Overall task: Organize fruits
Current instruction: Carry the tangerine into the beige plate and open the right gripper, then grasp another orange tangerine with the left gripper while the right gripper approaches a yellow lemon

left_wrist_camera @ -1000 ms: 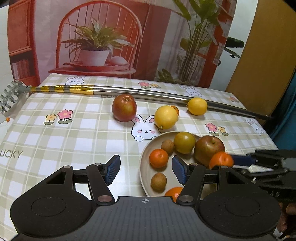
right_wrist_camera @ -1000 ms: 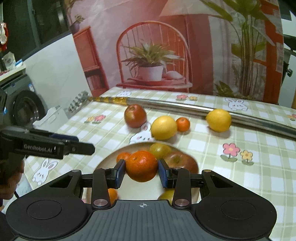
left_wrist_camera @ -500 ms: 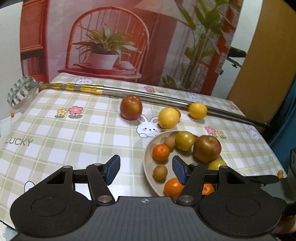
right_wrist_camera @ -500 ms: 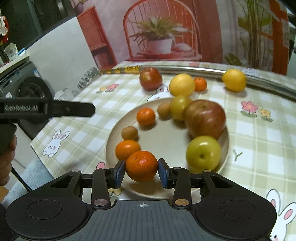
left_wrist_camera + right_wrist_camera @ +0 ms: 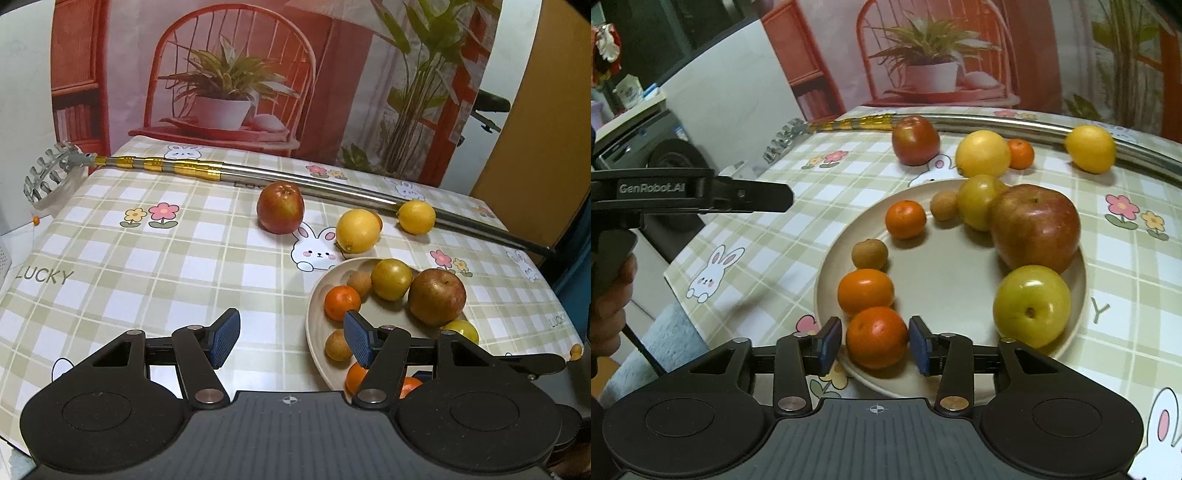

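The tabletop (image 5: 110,266) carries a long metal pole (image 5: 332,184) across its far side, and in front of that pole lie the fruits not yet gathered: a red apple (image 5: 280,208), a big lemon (image 5: 357,230), a small orange (image 5: 1020,153) tucked behind it, and a smaller lemon (image 5: 416,217) touching the pole. Nearer sits the plate (image 5: 945,280), ringed with fruit. The right claw (image 5: 875,345) hangs over the plate's near rim, its jaws parted just wider than the mandarin (image 5: 876,336) between them, pads clear on both sides, so the fruit appears to rest on the plate. The left claw (image 5: 291,338) is wide open and holds nothing. The loose fruits lie straight ahead of it, beyond the plate's far edge; it looks the better placed for the red apple.
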`<state>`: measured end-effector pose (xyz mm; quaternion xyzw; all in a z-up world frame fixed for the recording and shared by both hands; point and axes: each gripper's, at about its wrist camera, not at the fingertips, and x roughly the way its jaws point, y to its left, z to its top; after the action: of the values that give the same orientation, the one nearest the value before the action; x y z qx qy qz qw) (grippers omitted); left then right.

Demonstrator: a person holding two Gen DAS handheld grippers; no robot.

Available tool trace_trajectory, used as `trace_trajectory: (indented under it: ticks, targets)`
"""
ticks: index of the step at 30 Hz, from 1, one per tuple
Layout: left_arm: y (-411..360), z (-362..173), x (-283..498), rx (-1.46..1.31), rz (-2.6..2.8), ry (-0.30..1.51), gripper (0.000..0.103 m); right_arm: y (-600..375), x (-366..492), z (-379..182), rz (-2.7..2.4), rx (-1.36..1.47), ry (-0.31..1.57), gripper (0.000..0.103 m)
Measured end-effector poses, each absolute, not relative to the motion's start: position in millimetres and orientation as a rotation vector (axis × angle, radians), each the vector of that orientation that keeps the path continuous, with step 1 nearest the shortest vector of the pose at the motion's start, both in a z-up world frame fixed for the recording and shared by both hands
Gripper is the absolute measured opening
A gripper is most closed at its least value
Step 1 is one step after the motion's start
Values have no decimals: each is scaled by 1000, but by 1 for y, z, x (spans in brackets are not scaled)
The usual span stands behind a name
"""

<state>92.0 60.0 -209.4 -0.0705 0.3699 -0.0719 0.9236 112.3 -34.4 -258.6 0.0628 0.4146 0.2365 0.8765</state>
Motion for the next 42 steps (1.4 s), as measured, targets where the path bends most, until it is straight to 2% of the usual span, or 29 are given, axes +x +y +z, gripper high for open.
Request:
trace_trajectory:
  ticks: [8, 9, 10, 12, 20, 42]
  targets:
    - [58, -207, 87, -142, -151, 754, 65, -40, 106, -249, 457, 119, 812, 44]
    - [57, -207, 86, -139, -156, 754, 65, -41, 104, -247, 447, 120, 791, 45]
    - [56, -206, 85, -136, -162, 753, 65, -44, 102, -244, 434, 124, 764, 52]
    - [53, -205, 83, -125, -168, 748, 66, -50, 98, -238, 400, 137, 718, 56]
    - [48, -199, 76, -112, -175, 724, 66, -73, 88, -221, 313, 188, 593, 56]
    - [64, -171, 123, -114, -271, 687, 66, -128, 123, -170, 160, 67, 501, 56]
